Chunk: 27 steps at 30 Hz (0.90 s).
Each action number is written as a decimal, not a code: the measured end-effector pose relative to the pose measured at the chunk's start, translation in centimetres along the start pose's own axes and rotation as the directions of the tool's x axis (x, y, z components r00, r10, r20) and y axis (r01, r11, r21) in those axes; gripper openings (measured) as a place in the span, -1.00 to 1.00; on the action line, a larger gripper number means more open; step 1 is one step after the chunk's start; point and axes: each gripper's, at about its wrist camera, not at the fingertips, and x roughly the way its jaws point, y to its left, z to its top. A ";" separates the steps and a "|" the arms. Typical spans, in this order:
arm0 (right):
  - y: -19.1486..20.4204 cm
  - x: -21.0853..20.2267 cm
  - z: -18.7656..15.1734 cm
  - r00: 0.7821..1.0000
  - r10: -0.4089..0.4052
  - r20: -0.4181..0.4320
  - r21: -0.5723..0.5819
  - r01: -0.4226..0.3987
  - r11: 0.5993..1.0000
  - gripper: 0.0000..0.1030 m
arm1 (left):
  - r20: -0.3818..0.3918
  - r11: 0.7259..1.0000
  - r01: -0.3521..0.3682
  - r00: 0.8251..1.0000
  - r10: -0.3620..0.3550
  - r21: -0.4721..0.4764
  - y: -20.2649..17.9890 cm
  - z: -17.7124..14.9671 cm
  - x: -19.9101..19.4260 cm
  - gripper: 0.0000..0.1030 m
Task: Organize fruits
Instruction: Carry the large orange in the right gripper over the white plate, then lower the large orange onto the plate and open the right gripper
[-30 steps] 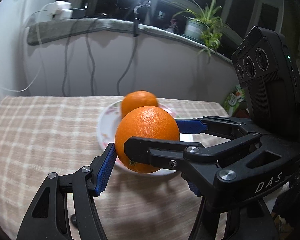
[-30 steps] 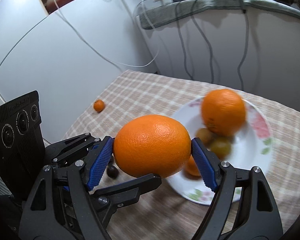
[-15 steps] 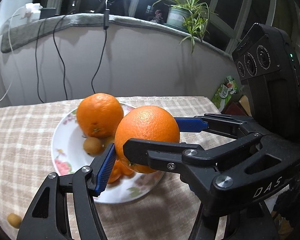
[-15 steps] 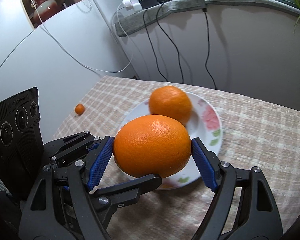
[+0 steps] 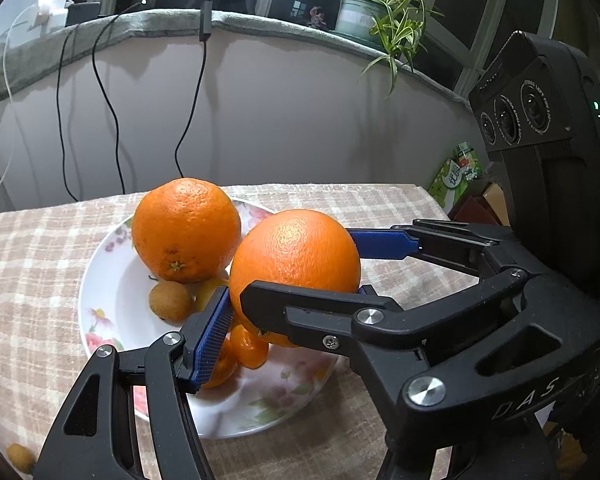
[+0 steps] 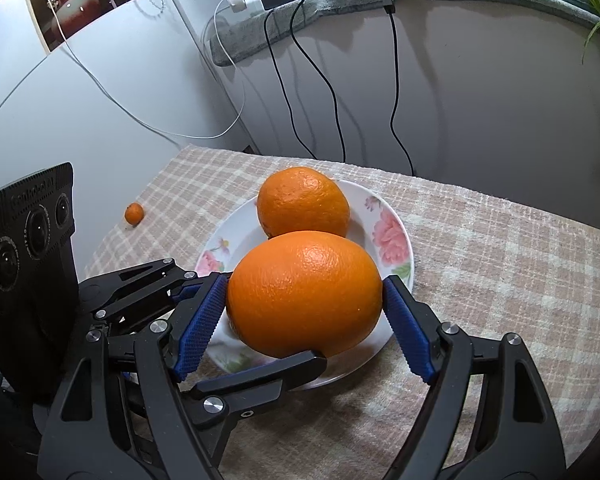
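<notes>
Both tools, left (image 5: 288, 316) and right (image 6: 304, 320), gripped one orange (image 6: 304, 294) above the plate (image 6: 396, 256); another (image 6: 302, 202) lay there, a small fruit (image 6: 134, 213) remained out.

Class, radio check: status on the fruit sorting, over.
Left gripper, right gripper: jaws shut on held orange. Hovering over plate. Second orange, small fruits crowd landing spot.

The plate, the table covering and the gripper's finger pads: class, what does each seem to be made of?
Plate: probably glazed ceramic, possibly melamine; glossy white with printed flowers.
Table covering: woven cloth, matte, beige check with visible texture.
Finger pads: likely rubber or soft plastic; blue, finely ribbed, on hard black plastic fingers.
</notes>
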 end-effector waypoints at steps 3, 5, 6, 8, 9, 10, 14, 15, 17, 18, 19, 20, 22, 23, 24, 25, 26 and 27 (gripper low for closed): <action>0.0 0.1 0.1 1.000 -0.013 -0.002 -0.010 0.013 1.000 0.59 | -0.006 1.000 -0.001 1.000 0.001 0.002 0.0 0.1 0.4 0.23; 0.1 0.2 0.0 0.999 -0.032 -0.003 -0.024 0.032 0.999 0.59 | -0.012 1.000 -0.001 1.000 0.001 0.003 0.0 0.1 0.7 0.22; 0.2 0.3 0.0 0.999 -0.039 -0.004 -0.029 0.039 0.999 0.59 | -0.015 1.000 0.000 1.000 0.000 0.003 0.0 0.1 0.9 0.23; 0.2 0.4 -0.1 0.999 -0.053 -0.007 -0.037 0.053 0.998 0.59 | -0.021 1.000 0.001 1.000 -0.001 0.002 0.0 -0.1 1.1 0.23; 0.2 0.5 -0.2 0.998 -0.060 -0.009 -0.040 0.060 0.997 0.59 | -0.023 1.000 0.002 1.000 -0.002 0.003 0.0 -0.1 1.2 0.23; 0.2 0.5 -0.2 0.998 -0.066 -0.010 -0.043 0.065 0.997 0.59 | -0.026 1.000 0.002 1.000 -0.002 0.004 -0.1 -0.1 1.4 0.23; 0.2 0.6 -0.2 0.996 -0.083 -0.013 -0.048 0.082 0.995 0.59 | -0.032 1.000 0.004 0.999 -0.003 0.008 -0.1 -0.2 1.7 0.23; 0.2 0.7 -0.2 0.996 -0.088 -0.012 -0.051 0.088 0.995 0.58 | -0.033 1.000 0.004 0.999 -0.004 0.009 -0.1 -0.2 1.7 0.23; 0.3 0.6 -0.3 0.995 -0.097 -0.009 -0.058 0.096 0.994 0.58 | -0.036 1.000 0.003 0.999 -0.003 0.010 -0.2 -0.3 1.8 0.23; 0.3 0.6 -0.3 0.995 -0.101 -0.008 -0.062 0.101 0.993 0.57 | -0.037 1.000 0.003 0.999 -0.002 0.011 -0.2 -0.3 1.8 0.23; 0.4 0.6 -0.3 0.994 -0.105 -0.006 -0.066 0.105 0.992 0.57 | -0.038 1.000 0.003 0.999 -0.002 0.012 -0.2 -0.3 1.9 0.23; 0.4 0.6 -0.3 0.994 -0.109 -0.006 -0.069 0.108 0.992 0.57 | -0.039 1.000 0.002 0.999 -0.002 0.012 -0.3 -0.3 1.9 0.23; 0.5 0.6 -0.3 0.993 -0.114 -0.004 -0.075 0.114 0.991 0.56 | -0.043 1.000 0.002 0.999 -0.001 0.010 -0.3 -0.3 2.0 0.23; 0.6 0.6 -0.3 0.993 -0.119 -0.003 -0.079 0.118 0.990 0.56 | -0.044 1.000 0.002 0.999 -0.001 0.009 -0.2 -0.4 2.0 0.23; 0.6 0.6 -0.3 0.993 -0.121 -0.003 -0.081 0.120 0.990 0.56 | -0.044 1.000 0.002 0.999 -0.002 0.008 -0.2 -0.4 2.0 0.23; 0.7 0.6 -0.3 0.993 -0.121 -0.002 -0.081 0.121 0.989 0.56 | -0.045 1.000 0.002 0.999 -0.002 0.007 -0.2 -0.4 2.0 0.23; 0.7 0.6 -0.3 0.993 -0.121 0.000 -0.081 0.121 0.989 0.56 | -0.047 1.000 0.003 0.999 -0.002 0.005 -0.1 -0.3 1.9 0.23; 0.7 0.6 -0.2 0.993 -0.121 0.001 -0.081 0.121 0.989 0.56 | -0.047 1.000 0.002 0.999 -0.002 0.004 0.0 -0.4 1.9 0.23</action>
